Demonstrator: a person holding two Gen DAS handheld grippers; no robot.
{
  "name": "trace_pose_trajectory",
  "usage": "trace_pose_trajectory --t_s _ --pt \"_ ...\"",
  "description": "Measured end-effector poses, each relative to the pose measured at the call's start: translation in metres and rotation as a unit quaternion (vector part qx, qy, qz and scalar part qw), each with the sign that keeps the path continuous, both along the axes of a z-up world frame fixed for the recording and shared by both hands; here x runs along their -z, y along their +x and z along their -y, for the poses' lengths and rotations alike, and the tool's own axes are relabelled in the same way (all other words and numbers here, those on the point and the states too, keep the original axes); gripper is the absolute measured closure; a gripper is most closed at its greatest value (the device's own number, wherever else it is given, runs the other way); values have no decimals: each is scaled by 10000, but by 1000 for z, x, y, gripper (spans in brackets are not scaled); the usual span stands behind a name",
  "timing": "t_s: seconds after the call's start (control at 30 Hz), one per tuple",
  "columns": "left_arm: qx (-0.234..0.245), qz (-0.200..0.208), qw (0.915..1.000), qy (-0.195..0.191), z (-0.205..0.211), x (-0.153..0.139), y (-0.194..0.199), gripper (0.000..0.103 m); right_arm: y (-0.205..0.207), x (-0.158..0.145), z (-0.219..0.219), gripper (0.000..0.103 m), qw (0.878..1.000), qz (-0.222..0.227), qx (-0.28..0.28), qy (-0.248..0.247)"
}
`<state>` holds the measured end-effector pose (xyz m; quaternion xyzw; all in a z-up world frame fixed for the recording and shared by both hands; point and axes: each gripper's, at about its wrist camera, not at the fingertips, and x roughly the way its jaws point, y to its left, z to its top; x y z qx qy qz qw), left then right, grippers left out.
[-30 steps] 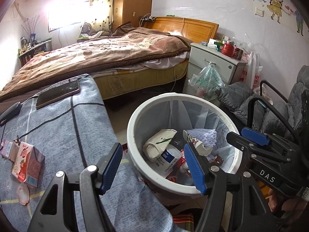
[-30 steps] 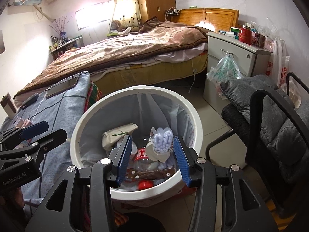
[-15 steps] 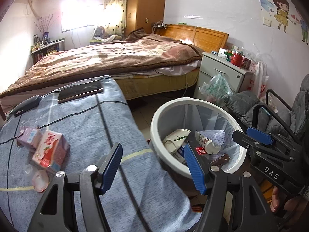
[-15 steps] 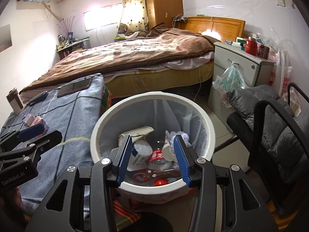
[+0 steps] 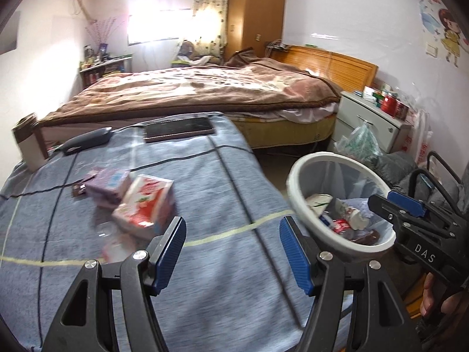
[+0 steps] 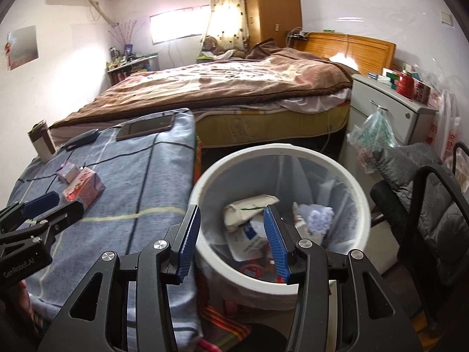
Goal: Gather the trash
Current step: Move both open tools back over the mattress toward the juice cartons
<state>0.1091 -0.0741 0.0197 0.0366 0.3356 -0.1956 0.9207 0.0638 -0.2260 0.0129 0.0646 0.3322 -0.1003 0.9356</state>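
A red-and-white drink carton (image 5: 146, 205) lies on the blue checked cloth (image 5: 205, 182), with a purple carton (image 5: 110, 186) behind it and a small dark wrapper (image 5: 78, 189) to its left. My left gripper (image 5: 233, 249) hovers open and empty over the cloth, just right of the red carton. A white trash bin (image 6: 205, 187) with a clear liner stands beside the table, holding cartons, wrappers and a bottle. My right gripper (image 6: 231, 240) is open and empty over the bin's near rim. The cartons (image 6: 83, 189) also show in the right wrist view.
On the cloth's far end lie a phone (image 5: 178, 129), a dark case (image 5: 85, 140) with a cable and a tumbler (image 5: 29, 146). A bed (image 5: 190, 94), a white nightstand (image 5: 372, 117) with a hanging bag, and a black chair (image 6: 425, 205) surround the bin.
Both grippers have swung left, away from the bin toward the table. The cartons now sit close ahead of the left gripper, and the bin has slid right in both views.
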Motion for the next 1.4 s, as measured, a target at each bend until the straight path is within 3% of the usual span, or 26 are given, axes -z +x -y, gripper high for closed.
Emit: trace_pose_trajectory --t_s 0.37,0.63,1.1,1.4 --pt "-747 -86 9972 13 -62 11 8 35 15 3 -32 53 9991 -22 -426 29" --pt "-1028 -235 9944 8 -93 23 14 34 29 5 -57 52 9969 -70 -781 16" --pt "-1149 -589 9916 121 -105 48 46 34 49 10 -82 51 9939 -212 -1086 24" --pt "-1063 -761 9914 -20 -106 54 63 36 61 10 -97 51 9925 -263 -1190 10"
